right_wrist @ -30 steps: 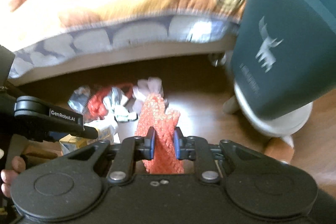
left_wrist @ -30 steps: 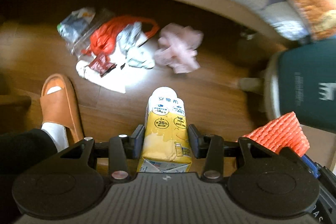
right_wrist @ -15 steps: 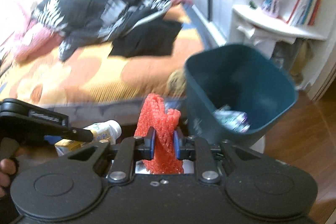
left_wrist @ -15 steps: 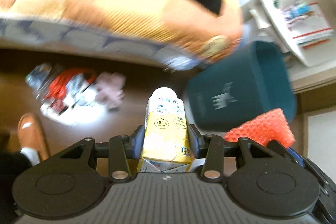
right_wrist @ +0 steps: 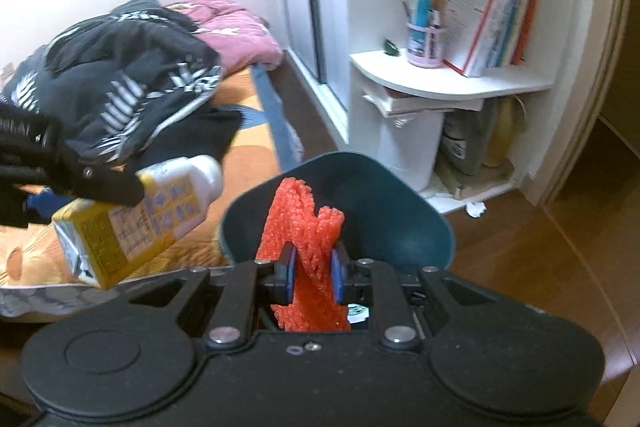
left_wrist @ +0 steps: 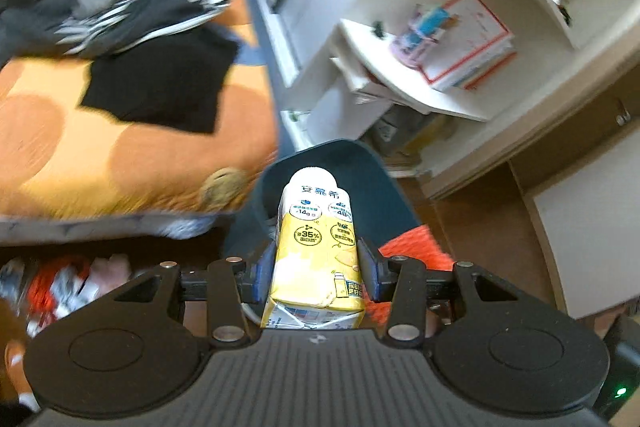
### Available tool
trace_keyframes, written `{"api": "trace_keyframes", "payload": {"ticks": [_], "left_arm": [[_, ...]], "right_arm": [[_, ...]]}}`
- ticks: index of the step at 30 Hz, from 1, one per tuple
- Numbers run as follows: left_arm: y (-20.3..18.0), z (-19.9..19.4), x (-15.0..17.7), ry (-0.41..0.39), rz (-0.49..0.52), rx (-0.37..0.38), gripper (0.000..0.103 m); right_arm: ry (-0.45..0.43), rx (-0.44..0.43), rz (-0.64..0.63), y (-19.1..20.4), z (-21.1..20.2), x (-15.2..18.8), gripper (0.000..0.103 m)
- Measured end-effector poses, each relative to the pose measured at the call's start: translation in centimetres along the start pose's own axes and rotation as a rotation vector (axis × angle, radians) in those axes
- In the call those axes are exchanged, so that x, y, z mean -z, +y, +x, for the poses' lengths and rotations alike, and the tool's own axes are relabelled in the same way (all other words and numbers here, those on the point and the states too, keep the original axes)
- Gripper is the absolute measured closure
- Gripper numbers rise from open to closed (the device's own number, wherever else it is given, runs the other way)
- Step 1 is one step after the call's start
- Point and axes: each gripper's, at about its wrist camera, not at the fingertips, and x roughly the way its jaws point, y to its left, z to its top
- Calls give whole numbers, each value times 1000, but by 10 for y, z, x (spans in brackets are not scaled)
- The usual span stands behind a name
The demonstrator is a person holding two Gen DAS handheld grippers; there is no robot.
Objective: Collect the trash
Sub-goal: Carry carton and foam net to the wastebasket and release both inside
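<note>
Left wrist view: the left gripper [left_wrist: 316, 267] is squeezed tight on a yellow milk carton [left_wrist: 318, 247], one finger on each side, w/ the white cap pointing at the blue bin [left_wrist: 384, 195]. The carton is right in front of the bin's open mouth, a bit above it. More trash [left_wrist: 60, 283] lies on the wood floor, far left of the bin & low down, blurry. An orange bed [left_wrist: 120, 155] is left of the bin.

Right wrist view: the right gripper [right_wrist: 312, 273] is pinched shut on a red foam net [right_wrist: 304, 235]. The net sticks up btwn the fingers, just in front of the bin [right_wrist: 400, 219]. The carton [right_wrist: 136, 219] is tilted, left of the bin. A white shelf [right_wrist: 448, 83] w/ books [right_wrist: 488, 23] stands behind the bin.
</note>
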Motion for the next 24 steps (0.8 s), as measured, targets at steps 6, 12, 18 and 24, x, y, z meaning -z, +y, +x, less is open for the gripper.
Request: {"api": "trace_keyframes", "payload": {"ticks": [6, 12, 18, 24], "left_arm": [[-37, 51, 0, 48, 91, 17, 60], [-44, 103, 0, 101, 133, -33, 76], [-32, 141, 12, 167, 157, -86, 76], [-17, 149, 21, 192, 149, -81, 76]], "right_arm": [[28, 23, 71, -24, 24, 3, 86], [97, 31, 112, -38, 57, 9, 85], [149, 37, 105, -37, 86, 17, 80], [194, 61, 63, -29, 101, 20, 65]]}}
